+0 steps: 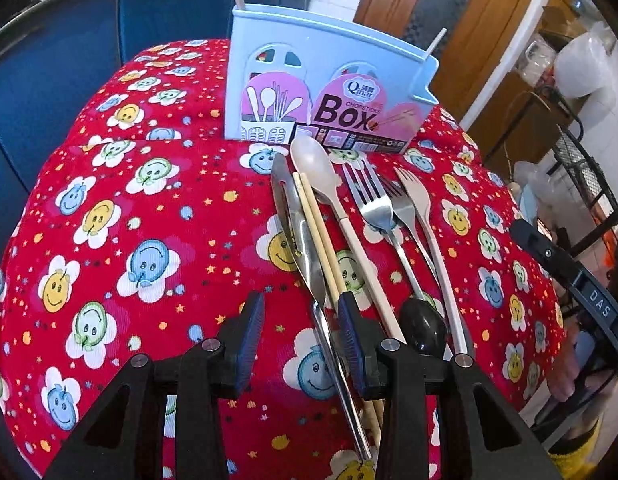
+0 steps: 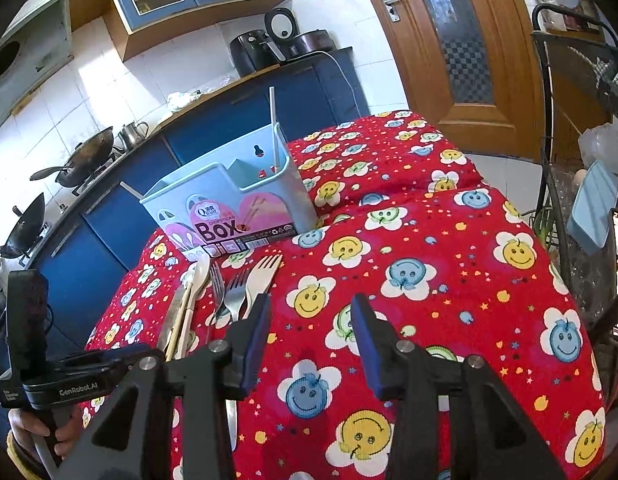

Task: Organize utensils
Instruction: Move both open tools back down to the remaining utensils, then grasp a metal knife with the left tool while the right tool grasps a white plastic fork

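Evidently the left gripper [image 1: 301, 340] hangs wide-jawed over the metal knife [image 1: 301, 236] to pick it for the chopsticks box [image 1: 325, 76], while the right gripper [image 2: 311, 344], also wide, holds nothing.

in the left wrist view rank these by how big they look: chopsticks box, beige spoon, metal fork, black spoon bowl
Largest to smallest, as they look:
1. chopsticks box
2. beige spoon
3. metal fork
4. black spoon bowl

The spoon and fork run close; fisheye stretch and nearness make that pair unsure.
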